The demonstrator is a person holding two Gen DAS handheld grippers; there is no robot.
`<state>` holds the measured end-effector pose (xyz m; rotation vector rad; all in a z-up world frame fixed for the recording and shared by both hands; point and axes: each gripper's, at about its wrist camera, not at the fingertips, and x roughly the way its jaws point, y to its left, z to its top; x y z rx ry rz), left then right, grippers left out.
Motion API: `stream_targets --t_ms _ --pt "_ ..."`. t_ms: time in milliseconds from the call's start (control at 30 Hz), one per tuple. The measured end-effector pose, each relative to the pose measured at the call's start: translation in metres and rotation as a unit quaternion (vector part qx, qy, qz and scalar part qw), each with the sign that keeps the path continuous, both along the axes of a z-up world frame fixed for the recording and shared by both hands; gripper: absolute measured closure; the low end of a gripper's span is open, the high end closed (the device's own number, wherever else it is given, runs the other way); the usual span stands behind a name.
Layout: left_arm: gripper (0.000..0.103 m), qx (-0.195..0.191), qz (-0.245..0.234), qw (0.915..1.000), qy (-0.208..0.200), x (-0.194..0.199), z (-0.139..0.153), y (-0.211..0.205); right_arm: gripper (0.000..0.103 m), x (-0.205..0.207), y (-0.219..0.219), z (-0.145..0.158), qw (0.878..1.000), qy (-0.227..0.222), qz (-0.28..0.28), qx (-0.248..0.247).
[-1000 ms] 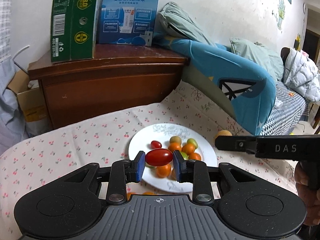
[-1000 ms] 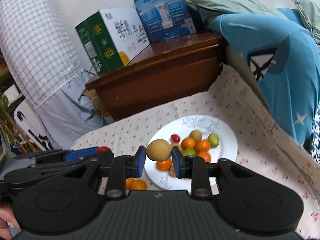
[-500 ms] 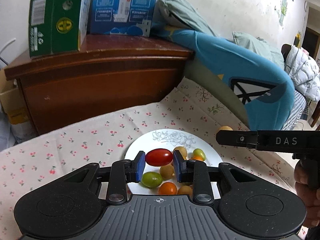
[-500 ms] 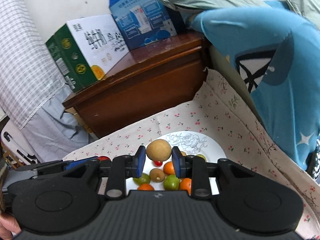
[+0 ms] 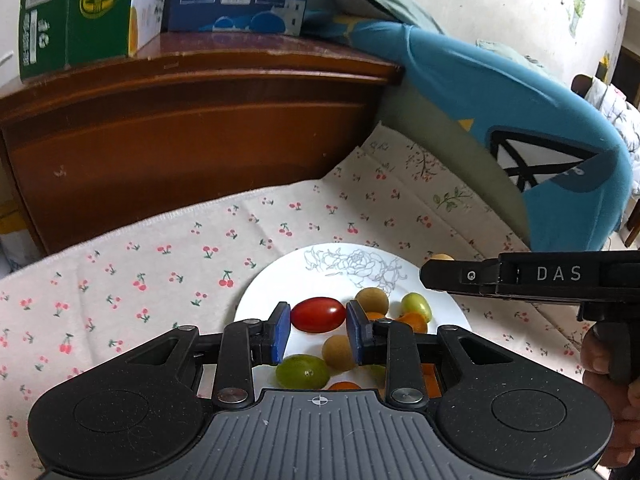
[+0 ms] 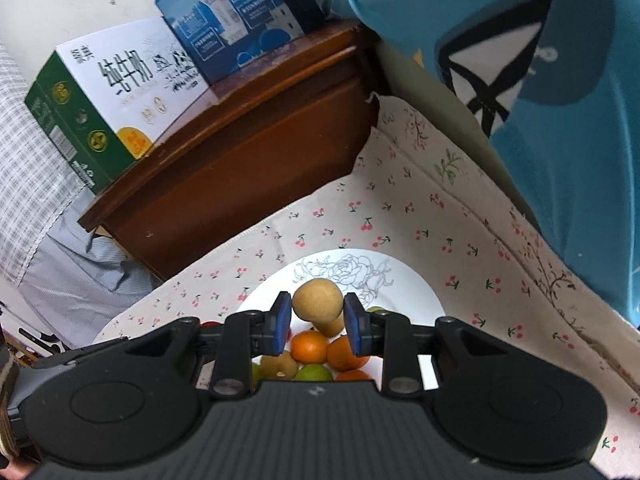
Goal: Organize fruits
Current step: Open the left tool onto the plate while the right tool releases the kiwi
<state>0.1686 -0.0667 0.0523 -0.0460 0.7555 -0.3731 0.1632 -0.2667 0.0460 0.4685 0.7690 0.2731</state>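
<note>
The left gripper (image 5: pixel 318 332) was clamped on a red cherry tomato (image 5: pixel 318 314) above the white plate (image 5: pixel 276 280); the right gripper (image 6: pixel 318 320), its side marked "DAS", pinched a tan round fruit (image 6: pixel 318 302) over that plate.

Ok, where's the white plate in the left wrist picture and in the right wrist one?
Left wrist: white plate lower centre, behind the left gripper.
Right wrist: plate lower centre, behind the right gripper.
Shared landmark: the grey flower drawing on its far rim.
</note>
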Motion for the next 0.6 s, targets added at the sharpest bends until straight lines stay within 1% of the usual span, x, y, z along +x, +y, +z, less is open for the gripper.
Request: stream_targets --t_ms 100,167,233,333,400,433,467,500,533,567,600 --pt "0.076 -0.002 -0.001 1.0000 0.006 0.006 -0.004 -0.001 0.075 0.005 0.001 -0.005 1.000 0.003 -0.005 -0.005" --pt "0.075 -0.003 -0.002 1.0000 0.009 0.009 -0.007 -0.001 0.075 0.008 0.000 -0.009 1.000 0.010 -0.005 0.000" --pt "0.073 -0.006 0.002 0.9999 0.011 0.010 -0.009 0.000 0.073 0.009 0.000 -0.011 1.000 0.013 -0.008 0.003" --pt "0.072 -0.014 0.007 0.9997 0.016 0.011 -0.008 0.001 0.072 0.010 0.000 -0.012 1.000 0.016 -0.012 0.007" --pt "0.063 -0.022 0.011 0.9996 0.013 0.010 -0.003 0.003 0.072 0.009 -0.001 -0.010 1.000 0.016 -0.012 0.016" --pt "0.055 -0.024 0.014 0.9996 0.009 0.009 0.000 0.004 0.072 0.009 -0.001 -0.008 1.000 0.013 -0.011 0.017" --pt "0.050 -0.026 0.019 0.9995 0.002 0.008 0.005 0.005 0.072 0.008 -0.001 -0.006 1.000 0.009 -0.010 0.017" --pt "0.049 -0.030 0.022 0.9993 -0.006 0.005 0.010 0.006 0.071 0.007 -0.001 -0.005 1.000 0.008 -0.008 0.018" --pt "0.044 -0.034 0.024 0.9991 -0.010 0.004 0.015 0.008 0.070 0.007 -0.002 -0.003 1.000 0.007 -0.007 0.021" --pt "0.037 -0.037 0.026 0.9989 -0.011 0.003 0.018 0.009 0.070 0.006 -0.002 -0.001 1.000 0.005 -0.006 0.023" --pt "0.033 -0.037 0.032 0.9987 -0.014 0.001 0.023 0.010 0.069 0.005 -0.001 0.001 1.000 0.003 -0.005 0.024"
